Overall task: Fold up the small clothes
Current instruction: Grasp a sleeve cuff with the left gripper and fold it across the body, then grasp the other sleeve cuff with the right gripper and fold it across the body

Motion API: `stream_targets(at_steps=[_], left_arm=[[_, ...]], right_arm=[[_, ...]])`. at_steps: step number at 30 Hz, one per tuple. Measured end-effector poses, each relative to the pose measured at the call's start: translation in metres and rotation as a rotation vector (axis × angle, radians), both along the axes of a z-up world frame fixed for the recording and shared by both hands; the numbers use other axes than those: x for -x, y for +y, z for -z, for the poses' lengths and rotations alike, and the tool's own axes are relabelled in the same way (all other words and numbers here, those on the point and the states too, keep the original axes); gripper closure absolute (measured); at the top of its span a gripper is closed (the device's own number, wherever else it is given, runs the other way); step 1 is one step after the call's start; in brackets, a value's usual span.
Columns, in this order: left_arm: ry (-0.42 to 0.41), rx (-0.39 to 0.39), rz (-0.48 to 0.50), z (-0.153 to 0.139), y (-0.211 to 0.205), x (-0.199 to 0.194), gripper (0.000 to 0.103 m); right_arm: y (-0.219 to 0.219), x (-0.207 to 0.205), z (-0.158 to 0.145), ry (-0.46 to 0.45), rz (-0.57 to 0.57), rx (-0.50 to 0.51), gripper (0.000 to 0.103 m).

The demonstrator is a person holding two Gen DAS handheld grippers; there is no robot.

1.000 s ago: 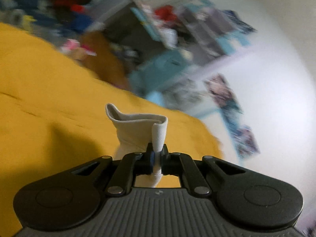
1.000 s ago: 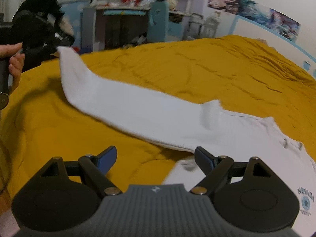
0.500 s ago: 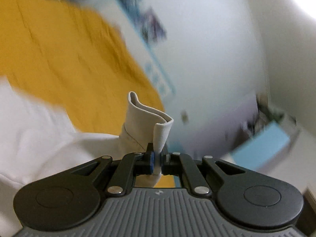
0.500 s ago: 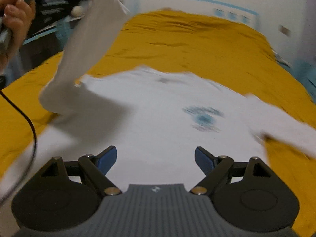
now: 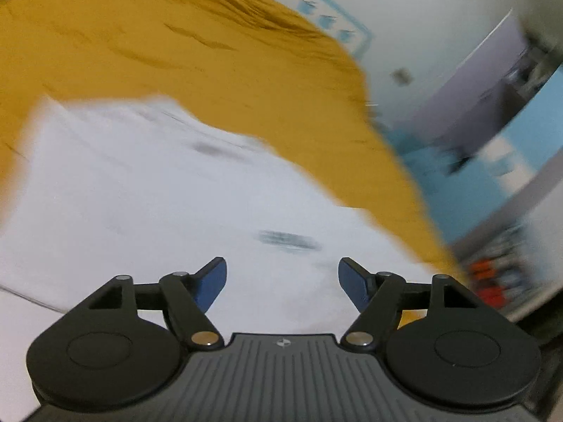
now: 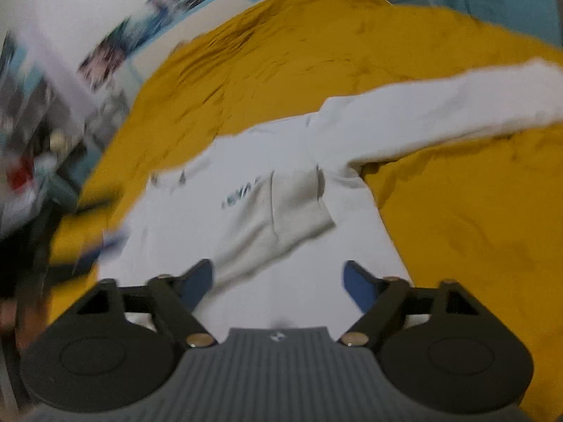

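Observation:
A white long-sleeved sweatshirt [image 6: 253, 246] with blue lettering lies spread on the yellow bedspread [image 6: 457, 211]. One sleeve [image 6: 281, 218] is folded across its chest; the other sleeve [image 6: 440, 116] stretches out to the right. My right gripper [image 6: 278, 281] is open and empty just above the shirt's lower part. In the left wrist view the shirt [image 5: 158, 193] fills the foreground, blurred, and my left gripper [image 5: 281, 283] is open and empty over it.
The yellow bedspread [image 5: 211, 52] reaches a white wall with a blue stripe [image 5: 334, 10]. Blurred blue furniture [image 5: 475, 161] stands beyond the bed's right edge. Cluttered shelves [image 6: 31, 161] show at the left of the right wrist view.
My left gripper has opened and let go of the sleeve cuff, which now lies folded over the shirt's chest. Both grippers have swung round over the shirt.

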State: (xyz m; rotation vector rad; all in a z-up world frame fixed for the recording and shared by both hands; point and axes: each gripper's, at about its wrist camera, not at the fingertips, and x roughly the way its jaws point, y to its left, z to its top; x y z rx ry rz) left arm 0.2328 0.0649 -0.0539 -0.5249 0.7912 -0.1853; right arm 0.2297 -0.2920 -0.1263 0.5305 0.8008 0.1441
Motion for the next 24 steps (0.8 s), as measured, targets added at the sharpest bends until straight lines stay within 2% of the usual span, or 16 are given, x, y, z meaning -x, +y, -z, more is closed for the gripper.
stream_targets(at_steps=[1,3,4,6,9,10,11,13,15,17,19,21,22,23,24], left_arm=[[0.005,-0.036,-0.023,0.002,0.016,0.005,0.019],[0.021,-0.023,-0.061,0.007,0.046,0.013,0.019],[0.03,-0.019,-0.08,0.011,0.058,0.017,0.019],[0.067,-0.039,-0.122,0.018,0.072,0.017,0.019],[0.103,-0.037,-0.162,0.034,0.078,0.016,0.019],[0.116,-0.034,-0.169,0.04,0.082,0.018,0.019],[0.132,-0.034,-0.178,0.047,0.084,0.016,0.019],[0.162,-0.033,-0.183,0.05,0.082,0.012,0.019],[0.176,-0.031,-0.184,0.051,0.083,0.015,0.019],[0.181,-0.033,-0.179,0.057,0.082,0.017,0.019],[0.19,-0.042,-0.172,0.059,0.08,0.016,0.019],[0.202,-0.052,-0.164,0.063,0.078,0.015,0.019],[0.204,-0.06,-0.163,0.064,0.077,0.015,0.019],[0.206,-0.068,-0.163,0.062,0.075,0.015,0.019],[0.21,-0.078,-0.163,0.06,0.074,0.016,0.019]], right_arm=[[0.001,-0.012,0.005,0.008,0.02,-0.005,0.037],[0.006,-0.034,0.018,0.058,0.032,0.01,0.038],[0.002,-0.049,0.027,0.104,0.057,-0.012,0.04],[-0.003,-0.064,0.047,0.171,0.115,-0.123,0.04],[-0.004,-0.082,0.059,0.158,0.19,-0.18,0.04],[-0.002,-0.087,0.06,0.149,0.197,-0.178,0.045],[-0.001,-0.092,0.059,0.146,0.199,-0.179,0.068],[-0.002,-0.098,0.058,0.164,0.208,-0.203,0.101],[-0.007,-0.093,0.045,0.126,0.223,-0.214,0.102],[-0.015,-0.079,0.025,0.035,0.239,-0.176,0.103],[-0.02,-0.072,0.019,0.006,0.243,-0.157,0.103],[-0.019,-0.077,0.027,0.045,0.216,-0.103,0.103],[-0.018,-0.08,0.037,0.085,0.207,-0.066,0.1],[-0.019,-0.081,0.047,0.136,0.213,-0.04,0.092],[-0.024,-0.078,0.054,0.169,0.23,-0.049,0.093]])
